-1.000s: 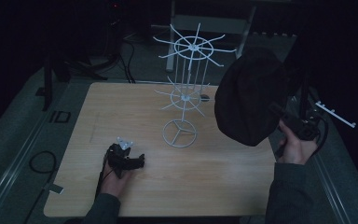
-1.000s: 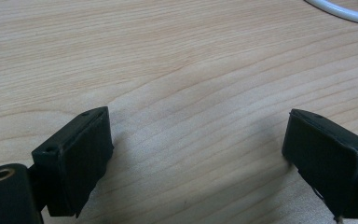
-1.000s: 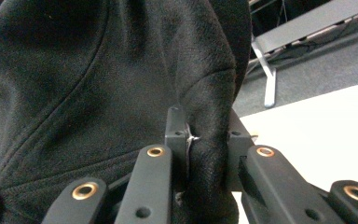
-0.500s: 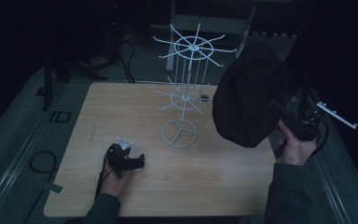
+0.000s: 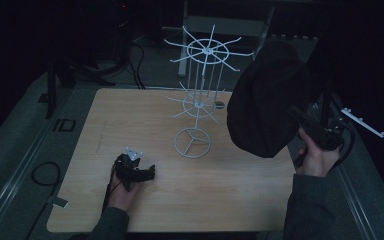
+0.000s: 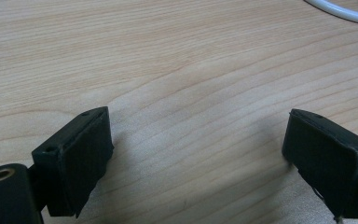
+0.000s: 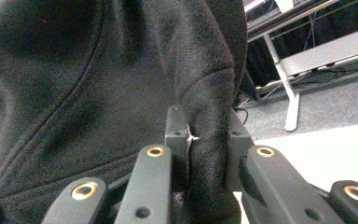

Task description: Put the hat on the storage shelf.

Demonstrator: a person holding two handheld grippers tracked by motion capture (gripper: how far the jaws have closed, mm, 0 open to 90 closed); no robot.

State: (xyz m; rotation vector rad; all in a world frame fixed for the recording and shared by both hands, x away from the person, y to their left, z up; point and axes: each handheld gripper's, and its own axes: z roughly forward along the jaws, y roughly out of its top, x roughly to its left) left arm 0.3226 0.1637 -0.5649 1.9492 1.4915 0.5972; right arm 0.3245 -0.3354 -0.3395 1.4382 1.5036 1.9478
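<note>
One black, soft, rounded hat (image 5: 267, 100).

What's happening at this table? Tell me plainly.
A person works with tongs in each hand. The right tongs are shut on a fold of a black hat, holding it up in the air beside the white wire rack that stands on the wooden table. The hat is not hung on any of the rack's arms yet. The left tongs rest open on the table, holding nothing.
</note>
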